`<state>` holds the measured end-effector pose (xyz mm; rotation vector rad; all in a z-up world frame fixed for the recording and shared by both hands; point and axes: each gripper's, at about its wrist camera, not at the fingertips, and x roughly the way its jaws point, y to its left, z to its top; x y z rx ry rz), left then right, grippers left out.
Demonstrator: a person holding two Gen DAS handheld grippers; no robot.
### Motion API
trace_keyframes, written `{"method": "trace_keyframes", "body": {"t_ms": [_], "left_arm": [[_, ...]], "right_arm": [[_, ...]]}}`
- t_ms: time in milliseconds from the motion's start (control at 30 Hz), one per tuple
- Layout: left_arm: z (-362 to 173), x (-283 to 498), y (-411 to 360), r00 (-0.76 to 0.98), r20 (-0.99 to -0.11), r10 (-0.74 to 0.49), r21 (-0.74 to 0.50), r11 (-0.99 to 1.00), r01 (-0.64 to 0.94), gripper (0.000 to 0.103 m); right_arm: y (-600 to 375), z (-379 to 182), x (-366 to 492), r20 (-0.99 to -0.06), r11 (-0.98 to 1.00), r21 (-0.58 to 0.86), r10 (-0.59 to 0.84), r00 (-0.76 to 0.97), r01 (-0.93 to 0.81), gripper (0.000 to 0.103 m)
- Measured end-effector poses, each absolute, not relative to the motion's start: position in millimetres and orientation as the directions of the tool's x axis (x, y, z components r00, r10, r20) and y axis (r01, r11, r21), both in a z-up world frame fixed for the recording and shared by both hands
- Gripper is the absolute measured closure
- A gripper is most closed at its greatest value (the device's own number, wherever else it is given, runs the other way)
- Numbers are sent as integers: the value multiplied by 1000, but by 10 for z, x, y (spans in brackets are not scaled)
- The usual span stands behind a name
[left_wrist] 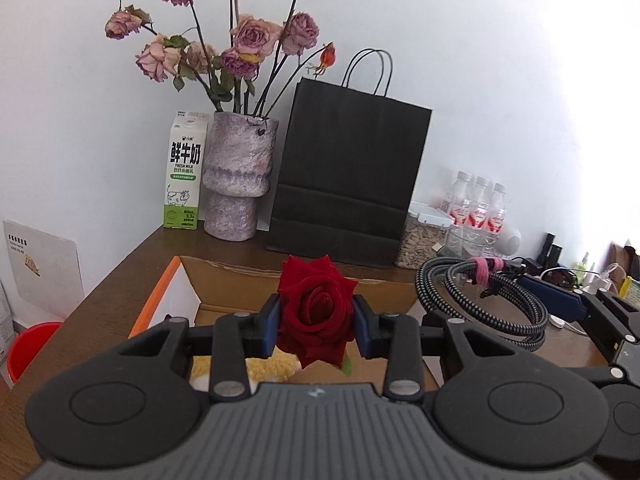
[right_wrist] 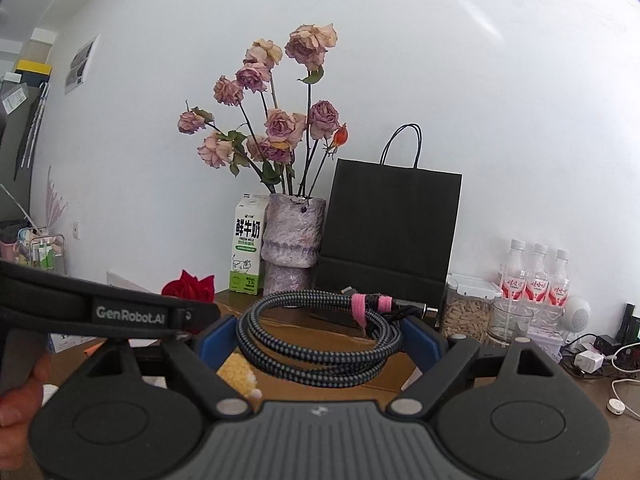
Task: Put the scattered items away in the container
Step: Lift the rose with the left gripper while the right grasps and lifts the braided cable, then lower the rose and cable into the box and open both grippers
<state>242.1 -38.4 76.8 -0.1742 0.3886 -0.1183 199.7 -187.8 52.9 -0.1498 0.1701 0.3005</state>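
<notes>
The left hand-held gripper point(left_wrist: 316, 326) is clenched on a red rose point(left_wrist: 314, 312), its blue pads pinching the bloom itself, not a stem. The rose rides above the near edge of the open cardboard box point(left_wrist: 240, 280) on the bench point(left_wrist: 120, 280). The right hand-held gripper point(right_wrist: 320, 340) grasps a coiled braided cable point(right_wrist: 316, 332) with its jaws set wide, the coil spanning pad to pad over the same box.

Risks, as I judge them:
- The soft petals may crush or tear under the pinch, or the bloom may slip out short of the box.
- The cable's coil is bound only by a pink tie point(right_wrist: 362, 306); a loose loop could sag and snag the box wall.
- Both grippers crowd one opening and could knock together.
- The vase point(left_wrist: 236, 176) and black bag point(left_wrist: 348, 168) stand just behind the box, and an overshoot could tip them.
</notes>
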Motion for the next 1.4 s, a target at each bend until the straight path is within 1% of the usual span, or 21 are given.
{"method": "trace_keyframes", "body": {"t_ms": [67, 233, 300, 400, 567, 800, 900, 933, 1000, 1033, 1067, 1100, 1133, 1167, 1233, 1400], "left_arm": [[709, 2614, -363, 910, -391, -141, -210, 976, 61, 67], [480, 2841, -284, 876, -462, -138, -223, 974, 35, 67], [421, 2879, -300, 865, -484, -134, -210, 977, 34, 67], [351, 2913, -317, 854, -503, -131, -202, 979, 32, 67], [273, 2925, -294, 845, -521, -122, -203, 979, 16, 67], [278, 2879, -330, 855, -504, -123, -189, 982, 29, 66], [279, 2870, -351, 861, -495, -120, -176, 984, 36, 62], [286, 2857, -355, 864, -490, -119, -174, 984, 36, 60], [303, 2842, -352, 871, -483, -86, -157, 987, 10, 47], [314, 2830, -341, 874, -483, -52, -148, 989, -22, 29], [326, 2823, -323, 875, -484, -18, -141, 988, -57, 12], [341, 2809, -291, 878, -479, 8, -141, 986, -86, 4], [360, 2789, -254, 885, -465, 11, -153, 984, -93, 0], [378, 2761, -213, 893, -450, 0, -174, 981, -87, 0], [408, 2730, -170, 898, -440, -14, -201, 976, -83, 0], [435, 2685, -219, 907, -421, 6, -168, 982, -84, 0]], "right_arm": [[-1855, 516, 2202, -205, 947, -129, 266, 942, -295, 16], [-1875, 333, 2610, -284, 936, -89, 304, 910, -340, 16], [-1866, 242, 2715, -333, 929, -75, 318, 888, -361, 16], [-1853, 171, 2789, -368, 930, -62, 316, 874, -362, 16], [-1829, 93, 2789, -388, 932, -76, 300, 872, -354, 16], [-1850, 91, 2784, -388, 936, -74, 292, 874, -345, 16], [-1860, 92, 2800, -396, 936, -65, 293, 870, -345, 15], [-1865, 91, 2806, -400, 936, -59, 296, 867, -347, 15], [-1883, 92, 2820, -406, 937, -43, 301, 863, -347, 14], [-1904, 91, 2817, -404, 939, -34, 300, 864, -342, 13], [-1924, 102, 2808, -396, 942, -30, 295, 869, -334, 9], [-1943, 116, 2795, -385, 948, -31, 282, 879, -317, 2], [-1965, 134, 2777, -369, 954, -27, 268, 890, -299, 0], [-1992, 153, 2758, -354, 957, -13, 267, 896, -291, 0], [-2032, 182, 2746, -357, 954, 11, 284, 890, -300, 0], [-1987, 191, 2678, -350, 950, -21, 286, 892, -313, 0]]}}
